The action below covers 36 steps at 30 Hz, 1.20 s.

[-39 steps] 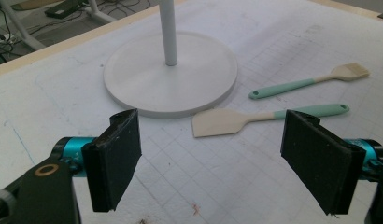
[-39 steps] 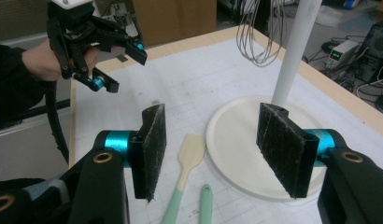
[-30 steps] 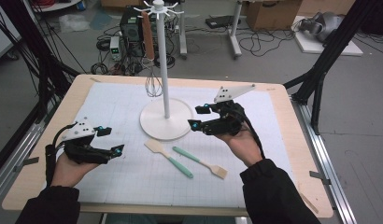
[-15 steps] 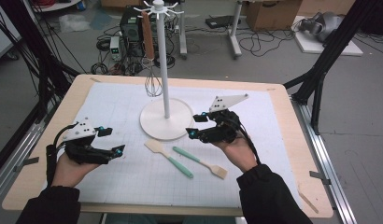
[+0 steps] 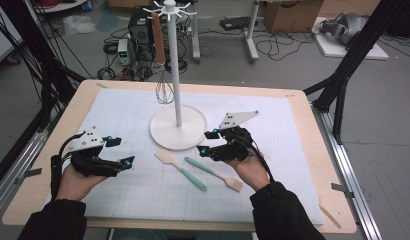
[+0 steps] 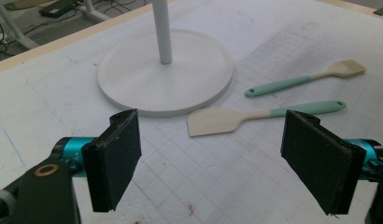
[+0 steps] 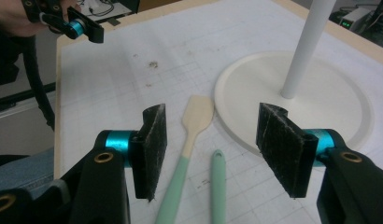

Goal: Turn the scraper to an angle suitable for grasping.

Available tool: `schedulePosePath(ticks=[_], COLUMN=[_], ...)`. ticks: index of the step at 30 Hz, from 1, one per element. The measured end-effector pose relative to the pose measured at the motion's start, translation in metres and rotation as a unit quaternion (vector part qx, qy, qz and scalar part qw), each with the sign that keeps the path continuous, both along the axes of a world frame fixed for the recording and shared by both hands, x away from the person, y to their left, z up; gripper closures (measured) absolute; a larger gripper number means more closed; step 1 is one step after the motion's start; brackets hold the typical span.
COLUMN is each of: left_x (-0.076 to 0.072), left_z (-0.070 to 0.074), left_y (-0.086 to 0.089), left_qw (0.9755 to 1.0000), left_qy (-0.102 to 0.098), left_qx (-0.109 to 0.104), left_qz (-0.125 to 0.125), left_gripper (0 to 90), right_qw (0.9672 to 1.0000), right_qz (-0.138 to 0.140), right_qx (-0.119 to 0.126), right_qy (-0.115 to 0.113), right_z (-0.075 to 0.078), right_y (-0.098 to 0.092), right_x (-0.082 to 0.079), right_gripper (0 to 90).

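Against the earlier high views, the left gripper [image 5: 124, 152] sits where it did, while the right gripper [image 5: 207, 142] has come lower and a little nearer the person, so that it now hangs just above the two spatulas instead of level with the stand's base. The spatulas and the stand lie as they did.

No brand, label or writing can be read on anything; the white mat [image 5: 128, 115] carries only a faint printed grid.

Taken left to right: the left gripper's jaws stand spread with nothing between them. In the left gripper view, the wide spatula [image 6: 255, 116] lies on the mat ahead of the gap, its pale blade nearer the left jaw and its green handle running toward the right jaw; the narrow spatula [image 6: 304, 79] lies farther out, beyond the right jaw. The stand base [image 6: 133, 74] is ahead of the left jaw.

The right gripper's jaws are also parted and grip nothing. In the right gripper view, both green handles run down between the jaws, the wide spatula's by the left jaw, the narrow one's end in the middle, and the stand base lies behind the right jaw.

The high view alone shows the stand's top, with a whisk [image 5: 164, 90] and a brown-handled utensil [image 5: 158, 37] hanging from its hooks.
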State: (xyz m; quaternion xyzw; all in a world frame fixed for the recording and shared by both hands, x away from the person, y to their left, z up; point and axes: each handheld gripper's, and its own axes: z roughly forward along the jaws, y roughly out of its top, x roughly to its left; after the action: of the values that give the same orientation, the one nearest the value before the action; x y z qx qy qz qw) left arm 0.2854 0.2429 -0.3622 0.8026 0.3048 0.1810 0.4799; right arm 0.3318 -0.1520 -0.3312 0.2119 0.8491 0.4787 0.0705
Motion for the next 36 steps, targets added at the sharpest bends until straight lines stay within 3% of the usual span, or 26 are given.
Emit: schedulePosePath(ticks=[7,36], left_x=[0.0,-0.001], left_z=[0.0,0.001], left_y=[0.001,0.002], left_qw=[1.0,1.0], left_qy=[-0.001,-0.004], left_qx=[0.001,-0.004], left_qz=[-0.003,-0.002], left_gripper=[20.5,20.5], right_qw=[1.0,0.9984], right_qz=[-0.003,0.015], right_qx=[0.001,-0.047], right_qy=[0.004,0.028], right_z=[-0.009,-0.049], right_y=[0.001,0.033], right_x=[-0.001,-0.004], right_gripper=[42.2,43.7])
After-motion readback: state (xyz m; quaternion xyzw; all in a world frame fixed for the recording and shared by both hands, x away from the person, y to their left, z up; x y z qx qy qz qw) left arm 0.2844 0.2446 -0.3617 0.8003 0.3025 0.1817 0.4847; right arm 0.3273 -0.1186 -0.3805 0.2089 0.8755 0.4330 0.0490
